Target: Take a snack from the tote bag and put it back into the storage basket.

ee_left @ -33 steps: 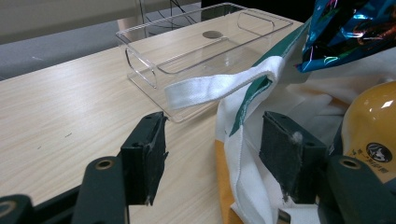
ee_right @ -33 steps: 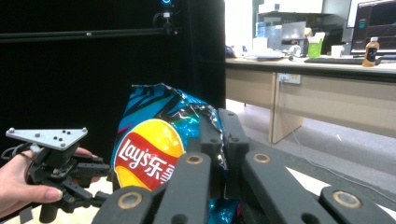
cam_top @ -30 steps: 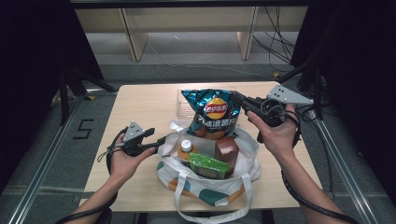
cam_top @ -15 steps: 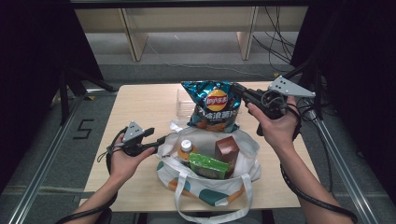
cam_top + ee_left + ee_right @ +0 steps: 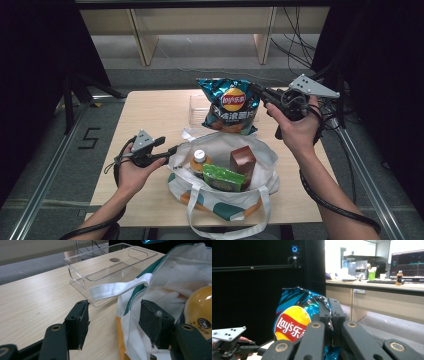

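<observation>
A blue Lay's chips bag (image 5: 229,106) hangs in the air above the far side of the table, with my right gripper (image 5: 258,93) shut on its upper right edge. In the right gripper view the jaws (image 5: 329,312) pinch the crinkled top of the chips bag (image 5: 292,322). A white tote bag (image 5: 220,202) with green and orange patches stands open near the front edge. My left gripper (image 5: 171,149) is open at its left rim. In the left gripper view (image 5: 116,326) the tote's rim (image 5: 126,315) runs between the spread jaws.
Inside the tote are a yellow bottle (image 5: 198,160), a brown box (image 5: 243,161) and a green packet (image 5: 223,178). A clear plastic tray (image 5: 105,267) lies on the table beyond the tote, with the tote's white strap (image 5: 117,288) draped toward it.
My right gripper has lifted the chips bag higher and a little farther from the tote. The left gripper has stayed at the tote's rim.
</observation>
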### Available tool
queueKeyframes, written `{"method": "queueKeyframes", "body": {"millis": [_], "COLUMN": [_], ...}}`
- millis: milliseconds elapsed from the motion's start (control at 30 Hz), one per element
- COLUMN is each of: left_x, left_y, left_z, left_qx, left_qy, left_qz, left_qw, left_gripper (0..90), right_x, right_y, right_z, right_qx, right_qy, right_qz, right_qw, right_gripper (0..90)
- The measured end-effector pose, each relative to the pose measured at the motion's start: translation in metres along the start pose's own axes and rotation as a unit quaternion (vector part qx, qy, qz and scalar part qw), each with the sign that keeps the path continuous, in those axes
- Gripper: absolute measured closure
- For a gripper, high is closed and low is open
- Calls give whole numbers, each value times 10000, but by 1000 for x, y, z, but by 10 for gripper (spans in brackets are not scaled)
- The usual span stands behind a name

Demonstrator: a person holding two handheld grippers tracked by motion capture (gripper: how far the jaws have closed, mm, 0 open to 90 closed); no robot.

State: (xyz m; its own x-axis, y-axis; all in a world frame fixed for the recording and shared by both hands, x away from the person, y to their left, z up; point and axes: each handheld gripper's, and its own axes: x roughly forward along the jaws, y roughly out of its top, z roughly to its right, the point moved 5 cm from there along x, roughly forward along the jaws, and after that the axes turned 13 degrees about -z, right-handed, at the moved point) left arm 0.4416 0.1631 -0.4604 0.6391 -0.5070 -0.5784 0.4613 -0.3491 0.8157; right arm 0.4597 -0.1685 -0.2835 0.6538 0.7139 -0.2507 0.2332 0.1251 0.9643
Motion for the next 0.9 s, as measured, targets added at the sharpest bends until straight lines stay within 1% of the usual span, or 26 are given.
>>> {"method": "queueKeyframes", "body": {"millis": [167,233,267,300,367,400,433,467,500,633,700,733,767,800,833,900], "left_x": [0,0,0,0,0,0,0,0,0,0,0,0,0,0,0,0], "left_y": [0,0,0,0,0,0,0,0,0,0,0,0,0,0,0,0], "left_z": [-1,0,0,0,0,-1,-1,-1,-1,-1,-1,-1,-1,-1,-1,-1], "left_qx": [-4,-10,-2,-5,-9,-4,-8,-1,-3,-13,0,-2,1,6,-1,-3], "left_qy": [0,0,3,1,0,2,-1,2,1,-8,-4,-2,-4,-4,-8,-9], "left_qz": [10,18,19,22,24,22,23,23,25,30,30,32,35,32,30,33], "left_qw": [10000,10000,10000,10000,10000,10000,10000,10000,10000,10000,10000,10000,10000,10000,10000,10000], "left_gripper": [399,399,399,399,399,399,399,399,399,399,399,399,399,399,399,399], "right_x": [3,4,5,6,8,8,9,9,10,14,17,17,18,19,20,21], "right_y": [4,4,5,6,6,6,8,8,9,10,11,11,11,11,11,11], "right_z": [5,6,8,8,10,11,12,12,13,17,19,20,20,20,21,22], "right_qx": [-52,2,-61,-24,9,14,11,66,27,41,24,61,28,80,71,121], "right_qy": [-53,-88,-100,-81,-129,-117,-155,-156,-154,-225,-214,-268,-252,-266,-255,-268], "right_qz": [40,14,75,63,71,13,70,78,51,70,66,64,30,52,73,7], "right_qw": [10000,10000,9999,9999,9999,9999,9999,9998,9999,9997,9997,9996,9997,9996,9996,9996], "right_gripper": [900,900,900,900,900,900,900,900,900,900,900,900,900,900,900,900]}}
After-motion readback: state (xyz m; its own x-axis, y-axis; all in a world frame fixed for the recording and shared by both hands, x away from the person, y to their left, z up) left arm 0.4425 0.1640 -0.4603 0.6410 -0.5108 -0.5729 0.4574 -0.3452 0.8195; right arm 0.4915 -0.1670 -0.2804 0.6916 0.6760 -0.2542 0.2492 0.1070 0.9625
